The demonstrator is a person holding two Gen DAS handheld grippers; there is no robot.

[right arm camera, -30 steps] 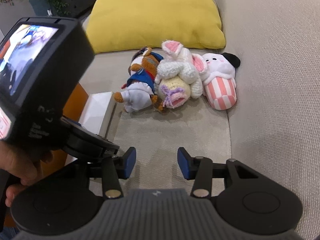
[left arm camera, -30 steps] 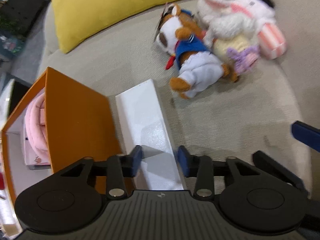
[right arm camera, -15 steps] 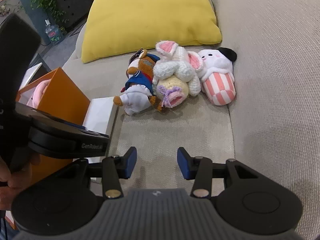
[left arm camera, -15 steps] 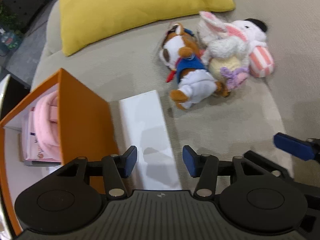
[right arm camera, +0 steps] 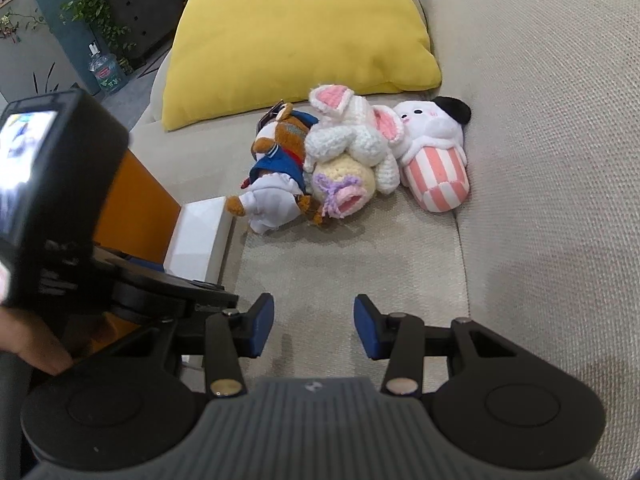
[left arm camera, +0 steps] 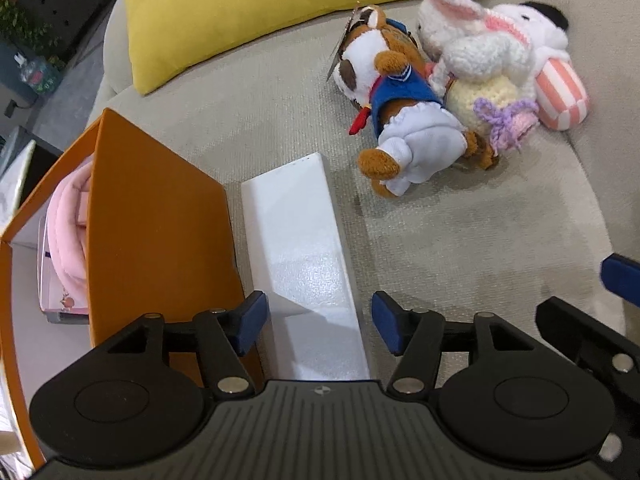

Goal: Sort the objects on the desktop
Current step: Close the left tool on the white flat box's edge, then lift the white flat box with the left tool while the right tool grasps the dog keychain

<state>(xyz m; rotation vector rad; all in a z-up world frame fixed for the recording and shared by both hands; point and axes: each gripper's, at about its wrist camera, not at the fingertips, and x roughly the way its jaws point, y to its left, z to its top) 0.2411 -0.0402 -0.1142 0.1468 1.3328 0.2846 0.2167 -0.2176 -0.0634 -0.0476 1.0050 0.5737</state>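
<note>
A long white box [left arm camera: 300, 248] lies on the beige sofa seat against the side of an open orange box [left arm camera: 152, 232] that holds something pink [left arm camera: 68, 232]. My left gripper [left arm camera: 318, 322] hovers over the white box's near end. Its jaws are opening, with the box between the pads but not pressed by them. A brown plush dog in blue [left arm camera: 396, 104], a white crochet bunny [left arm camera: 476, 52] and a pink-striped plush [left arm camera: 560, 92] lie in a heap beyond. My right gripper [right arm camera: 314, 328] stands open over bare cushion, facing the dog [right arm camera: 276, 176] and bunny [right arm camera: 348, 148].
A yellow pillow [right arm camera: 296, 32] leans at the back of the seat. The sofa's backrest [right arm camera: 540, 120] rises on the right. The left gripper's body [right arm camera: 60, 200], held by a hand [right arm camera: 28, 344], fills the left of the right wrist view. Shelves, plants and a water bottle stand beyond the sofa.
The left jaws have spread apart from the white box, which now lies free beside the orange box. The right gripper has stayed where it was.
</note>
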